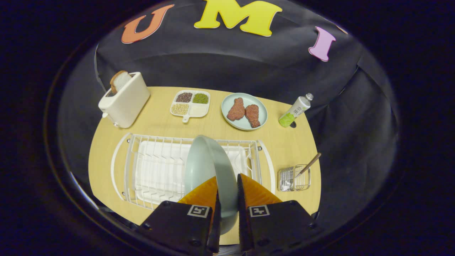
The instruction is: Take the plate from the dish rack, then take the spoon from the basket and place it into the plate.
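Note:
A pale green plate [204, 161] stands on edge between my fingers, over the white wire dish rack [156, 170]. My gripper [227, 188] is shut on the plate's rim, one finger on each face. To the right of the rack sits a small wire basket [294, 179] with a spoon [310, 164] leaning out of it, handle up and to the right. The plate hides the rack's right middle part.
On the wooden table [284, 142] beyond the rack stand a white toaster [125, 100] with a bread slice, a divided dish of grains [190, 103], a pale plate with two fried chicken pieces [244, 111], and a bottle [295, 110] at the far right.

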A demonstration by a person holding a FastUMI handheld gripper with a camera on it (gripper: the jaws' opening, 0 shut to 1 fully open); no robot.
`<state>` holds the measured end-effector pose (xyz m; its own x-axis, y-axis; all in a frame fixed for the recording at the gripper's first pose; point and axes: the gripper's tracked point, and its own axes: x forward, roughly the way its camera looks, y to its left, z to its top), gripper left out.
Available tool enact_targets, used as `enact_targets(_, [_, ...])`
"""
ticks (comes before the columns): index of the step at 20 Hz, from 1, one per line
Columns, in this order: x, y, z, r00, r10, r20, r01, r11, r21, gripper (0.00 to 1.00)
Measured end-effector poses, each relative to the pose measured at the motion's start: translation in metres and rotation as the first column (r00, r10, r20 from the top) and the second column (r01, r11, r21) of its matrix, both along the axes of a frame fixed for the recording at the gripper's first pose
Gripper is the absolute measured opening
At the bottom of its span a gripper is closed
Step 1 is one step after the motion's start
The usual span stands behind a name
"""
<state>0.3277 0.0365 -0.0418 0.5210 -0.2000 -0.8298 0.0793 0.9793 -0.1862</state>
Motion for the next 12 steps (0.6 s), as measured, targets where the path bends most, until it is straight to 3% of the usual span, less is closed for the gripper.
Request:
enact_targets(3, [-0.016,-0.018,0.018,0.999,0.008,0.050,-0.008,1.000,-0.006,0.26])
enact_targets(7, [-0.055,-0.017,0.031,0.994,0.063,0.093,-0.071,0.993,0.089,0.25])
enact_targets(12, [-0.111,-0.030,0.010,0.986,0.093,0.140,-0.118,0.976,0.183,0.25])
